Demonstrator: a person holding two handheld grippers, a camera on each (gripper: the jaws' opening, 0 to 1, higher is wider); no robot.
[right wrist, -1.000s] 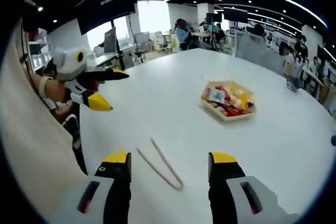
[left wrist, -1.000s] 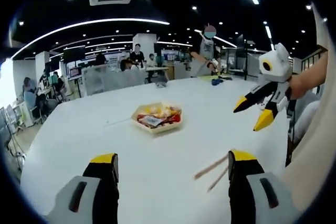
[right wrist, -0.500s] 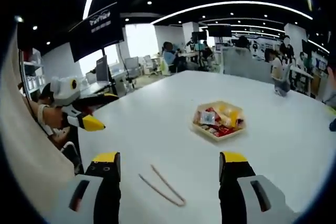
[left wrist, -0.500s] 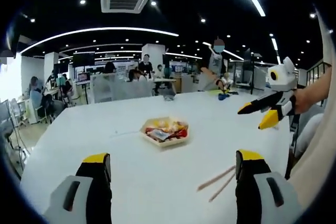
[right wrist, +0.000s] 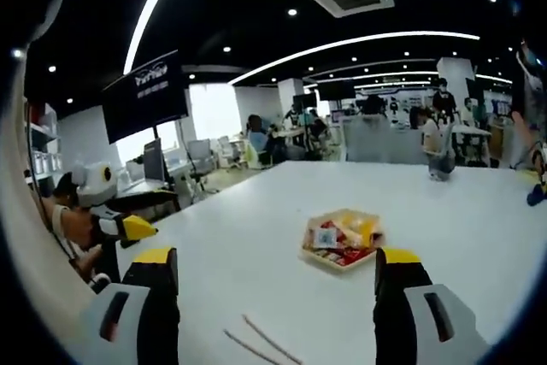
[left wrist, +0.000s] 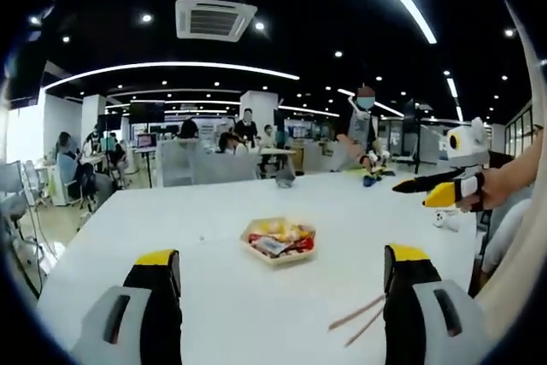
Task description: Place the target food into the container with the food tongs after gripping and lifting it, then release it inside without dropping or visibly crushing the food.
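Observation:
A pale yellow tray (left wrist: 256,248) holding red, yellow and white snack packets sits mid-table; in the right gripper view the tray (right wrist: 309,251) lies right of centre. Thin pinkish food tongs (left wrist: 357,320) lie flat on the table near my left gripper's right jaw, and the same tongs (right wrist: 259,344) lie low between the right gripper's jaws. My left gripper (left wrist: 282,258) is open wide with nothing in it, well short of the tray. My right gripper (right wrist: 275,256) is also open and holds nothing. The right gripper (left wrist: 449,184) shows in a hand at the right; the left gripper (right wrist: 109,220) shows at the left.
The large white table (left wrist: 205,211) has bare room around the tray. A small white object (left wrist: 442,218) lies near its right edge and a blue item (left wrist: 369,181) at its far edge. A pale sleeve (right wrist: 38,297) fills the left. Desks, chairs and people stand beyond.
Both views have tilted upward, so tray and tongs sit lower in the pictures. The right gripper's jaws have spread wider. The left gripper's jaws widened slightly early on.

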